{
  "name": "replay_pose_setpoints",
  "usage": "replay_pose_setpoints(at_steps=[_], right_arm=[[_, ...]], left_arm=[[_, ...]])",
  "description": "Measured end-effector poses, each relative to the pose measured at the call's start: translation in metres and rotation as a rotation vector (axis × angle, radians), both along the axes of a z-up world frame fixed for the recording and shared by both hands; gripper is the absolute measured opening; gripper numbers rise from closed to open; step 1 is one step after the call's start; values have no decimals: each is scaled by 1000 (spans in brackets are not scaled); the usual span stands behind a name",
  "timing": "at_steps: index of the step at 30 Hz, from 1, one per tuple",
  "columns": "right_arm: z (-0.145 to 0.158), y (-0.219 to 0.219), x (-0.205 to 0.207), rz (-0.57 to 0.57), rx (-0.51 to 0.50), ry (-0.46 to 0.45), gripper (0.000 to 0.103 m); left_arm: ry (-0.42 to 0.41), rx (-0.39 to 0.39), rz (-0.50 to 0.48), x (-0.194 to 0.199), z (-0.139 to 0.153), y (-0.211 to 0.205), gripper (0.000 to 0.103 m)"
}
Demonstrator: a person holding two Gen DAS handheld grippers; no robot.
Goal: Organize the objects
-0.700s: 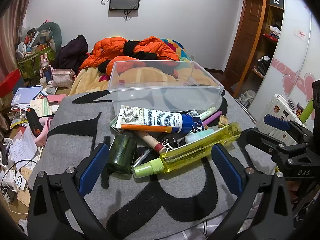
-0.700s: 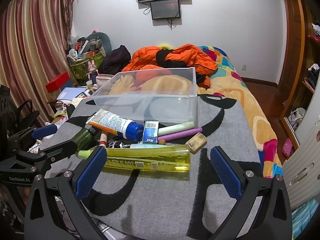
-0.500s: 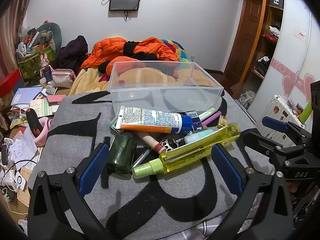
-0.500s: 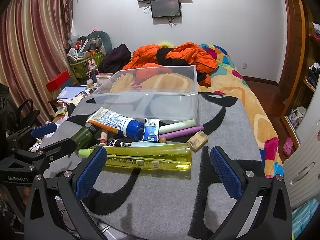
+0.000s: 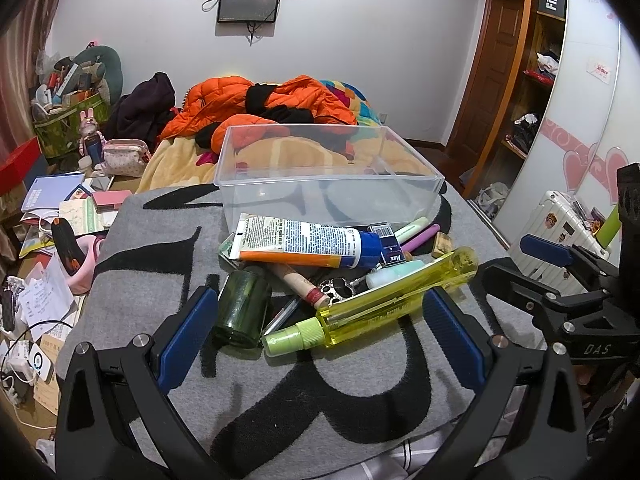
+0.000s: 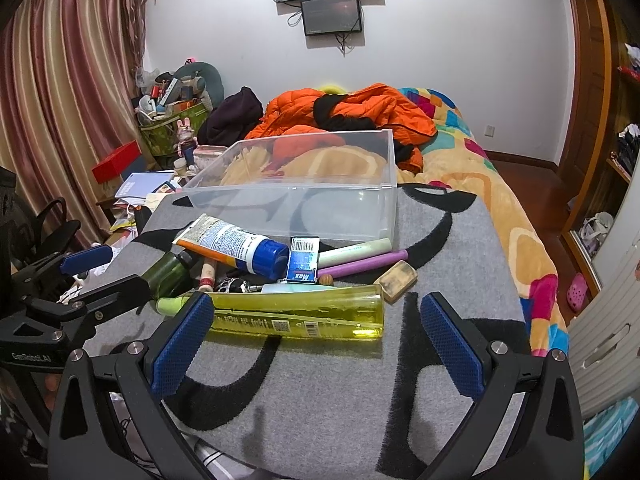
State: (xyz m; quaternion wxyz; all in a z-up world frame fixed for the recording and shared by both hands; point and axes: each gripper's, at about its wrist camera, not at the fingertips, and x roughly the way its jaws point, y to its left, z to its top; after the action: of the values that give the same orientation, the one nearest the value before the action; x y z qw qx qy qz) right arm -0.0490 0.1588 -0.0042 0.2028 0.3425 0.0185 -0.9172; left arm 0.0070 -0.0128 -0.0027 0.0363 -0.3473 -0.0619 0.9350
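Note:
A pile of small items lies on a grey and black blanket (image 5: pixel 304 392) in front of an empty clear plastic bin (image 5: pixel 328 184). The pile holds a long yellow spray bottle (image 5: pixel 384 304), a white, orange and blue tube (image 5: pixel 300 242), a dark green jar (image 5: pixel 240 308), a blue Max box (image 6: pixel 303 260), green and purple markers (image 6: pixel 360 258) and a tan eraser (image 6: pixel 396 276). My left gripper (image 5: pixel 320 336) is open just short of the yellow bottle (image 6: pixel 296 312) and green jar. My right gripper (image 6: pixel 316 340) is open, just short of the yellow bottle.
An orange jacket (image 5: pixel 264 100) lies on the bed behind the bin (image 6: pixel 304 200). Papers, books and cluttered baskets (image 5: pixel 60 216) crowd the left side. A wardrobe and white suitcase (image 5: pixel 560 232) stand at the right. The blanket's near edge drops off below both grippers.
Both grippers have eased slightly closer to the pile. Both stay open. No object has moved.

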Motion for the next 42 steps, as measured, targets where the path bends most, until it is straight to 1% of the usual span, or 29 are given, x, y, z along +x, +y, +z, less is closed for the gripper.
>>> replay_pose_setpoints(at_steps=[7, 13, 16, 22, 28, 31, 35, 37, 38, 41, 42], right_arm=[[-2, 0, -1, 2, -3, -9, 103], [-7, 1, -9, 2, -6, -27, 103], [-11, 2, -14, -3, -6, -42, 103], [-14, 7, -28, -21, -9, -64, 103], [-14, 13, -44, -49, 1, -64, 103], [-16, 16, -54, -65, 4, -70, 102], [-22, 24, -69, -98, -2, -102, 102], [-25, 26, -75, -120, 19, -106, 102], [-26, 27, -77, -129, 28, -105, 101], [-31, 32, -86, -151, 31, -128, 97], [-33, 33, -89, -152, 23, -144, 96]], left_arm=[[8, 0, -9, 1, 1, 2, 103], [10, -4, -35, -2, 0, 4, 103], [6, 1, -34, -6, -1, 1, 103], [-6, 11, -9, -15, -2, -12, 103], [-30, 12, 40, -29, -6, -33, 103], [-47, 10, 59, -35, -11, -43, 103], [-88, 13, 81, -41, -23, -54, 103], [-111, 15, 89, -44, -29, -57, 103], [-122, 17, 93, -45, -33, -59, 101], [-155, 7, 93, -49, -40, -60, 86], [-164, 9, 91, -50, -43, -60, 85]])
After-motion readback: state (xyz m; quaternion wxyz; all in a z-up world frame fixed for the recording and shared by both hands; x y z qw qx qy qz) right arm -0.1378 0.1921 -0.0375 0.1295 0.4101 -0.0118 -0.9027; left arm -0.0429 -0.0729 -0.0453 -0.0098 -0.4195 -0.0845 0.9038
